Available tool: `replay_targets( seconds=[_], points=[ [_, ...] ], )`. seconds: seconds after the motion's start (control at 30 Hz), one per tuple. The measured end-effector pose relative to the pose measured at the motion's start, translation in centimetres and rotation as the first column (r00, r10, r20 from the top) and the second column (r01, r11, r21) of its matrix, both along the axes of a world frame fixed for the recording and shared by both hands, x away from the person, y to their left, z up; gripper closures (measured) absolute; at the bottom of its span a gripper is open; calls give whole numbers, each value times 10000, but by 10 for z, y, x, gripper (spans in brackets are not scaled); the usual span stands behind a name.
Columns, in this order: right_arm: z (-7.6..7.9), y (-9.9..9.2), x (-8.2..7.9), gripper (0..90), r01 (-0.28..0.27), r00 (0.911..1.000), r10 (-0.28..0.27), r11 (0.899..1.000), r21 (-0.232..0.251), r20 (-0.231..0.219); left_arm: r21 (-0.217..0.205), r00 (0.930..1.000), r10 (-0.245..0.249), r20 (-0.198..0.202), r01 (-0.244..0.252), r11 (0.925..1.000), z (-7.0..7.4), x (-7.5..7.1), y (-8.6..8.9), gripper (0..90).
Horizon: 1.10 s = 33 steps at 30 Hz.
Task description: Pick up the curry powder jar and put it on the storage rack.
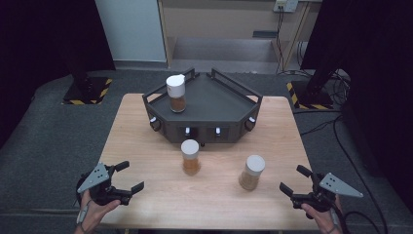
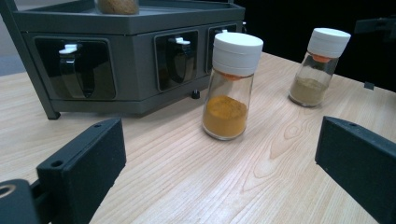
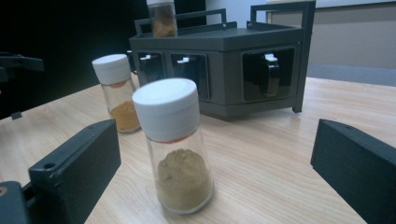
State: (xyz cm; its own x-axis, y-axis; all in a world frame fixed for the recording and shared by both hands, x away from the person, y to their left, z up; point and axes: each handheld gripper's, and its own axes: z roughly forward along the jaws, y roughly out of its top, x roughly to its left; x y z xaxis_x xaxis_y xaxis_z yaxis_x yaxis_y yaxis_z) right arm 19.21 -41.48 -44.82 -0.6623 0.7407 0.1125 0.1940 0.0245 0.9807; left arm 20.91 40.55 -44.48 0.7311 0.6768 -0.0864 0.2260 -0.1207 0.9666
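Note:
Three white-capped glass spice jars are here. One with orange powder (image 1: 190, 157) (image 2: 230, 86) (image 3: 116, 91) stands mid-table in front of the dark rack (image 1: 214, 102) (image 2: 140, 56) (image 3: 243, 60). A jar of tan powder (image 1: 252, 172) (image 2: 320, 66) (image 3: 175, 144) stands to its right. A third, brown-filled jar (image 1: 176, 92) (image 3: 162, 17) sits on the rack's top shelf at the left. My left gripper (image 1: 127, 176) (image 2: 219, 168) is open near the table's front left corner, empty. My right gripper (image 1: 293, 180) (image 3: 212, 172) is open at the front right, with the tan jar just ahead between its jaws.
The wooden table (image 1: 146, 146) stands on grey carpet. The rack's front has several small hooks with white tips (image 2: 180, 53). Black stand bases with yellow hazard stripes (image 1: 87, 90) sit behind the table on both sides. Cables (image 1: 341, 131) trail on the floor at right.

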Motion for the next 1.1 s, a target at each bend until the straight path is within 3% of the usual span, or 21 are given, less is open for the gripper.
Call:
replay_targets(
  seconds=[0.27,0.53,0.77,1.1],
  points=[
    [22,2,7,17,-417,9991,417,9991,-56,-25,21,10000,-44,-72,44,10000,0,1,0,6],
    [61,9,20,19,-900,9958,902,9958,-166,153,-3,9999,-99,-86,99,10000,1,1,0,5],
    [92,22,34,19,-1225,9923,1229,9921,-268,138,-16,9999,-145,-92,145,9999,0,2,0,5],
    [130,50,58,17,-1893,9819,1895,9792,-735,-32,-28,9997,-205,-95,205,9998,0,2,-1,5]
  ],
)
